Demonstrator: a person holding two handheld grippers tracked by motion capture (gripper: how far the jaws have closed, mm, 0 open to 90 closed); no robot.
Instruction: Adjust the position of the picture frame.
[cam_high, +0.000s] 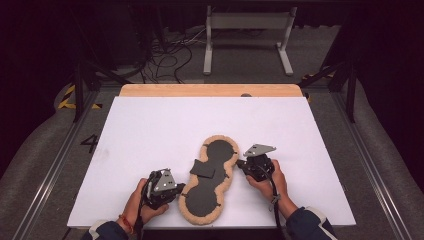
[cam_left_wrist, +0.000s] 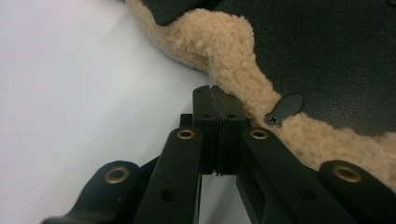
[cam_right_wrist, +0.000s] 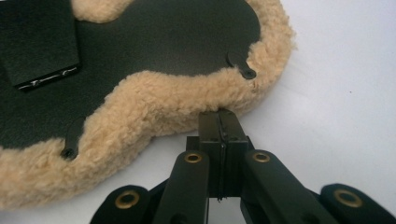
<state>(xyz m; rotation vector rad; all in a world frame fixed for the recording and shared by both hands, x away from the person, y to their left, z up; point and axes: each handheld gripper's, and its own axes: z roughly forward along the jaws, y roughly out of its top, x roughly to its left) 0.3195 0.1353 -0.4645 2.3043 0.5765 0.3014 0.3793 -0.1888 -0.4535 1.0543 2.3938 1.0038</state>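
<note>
A peanut-shaped pad (cam_high: 210, 175) with a black top and a tan fleece rim lies on the white table (cam_high: 150, 130), near its front edge. A black rectangular flap (cam_high: 202, 169) lies across its waist. My left gripper (cam_high: 181, 190) is shut, with its tips against the fleece rim (cam_left_wrist: 233, 46) at the pad's left side, beside a small screwed tab (cam_left_wrist: 285, 108). My right gripper (cam_high: 240, 163) is also shut and touches the fleece (cam_right_wrist: 154, 98) on the pad's right side. I see nothing between either pair of jaws. The flap (cam_right_wrist: 39, 42) and another tab (cam_right_wrist: 240, 65) show in the right gripper view.
Bare white surface stretches behind and beside the pad. A wooden strip (cam_high: 210, 90) borders the table's far edge. Beyond it on the floor stand a white metal frame (cam_high: 247, 30) and loose cables (cam_high: 165, 55). Metal rails (cam_high: 55, 165) run along both sides.
</note>
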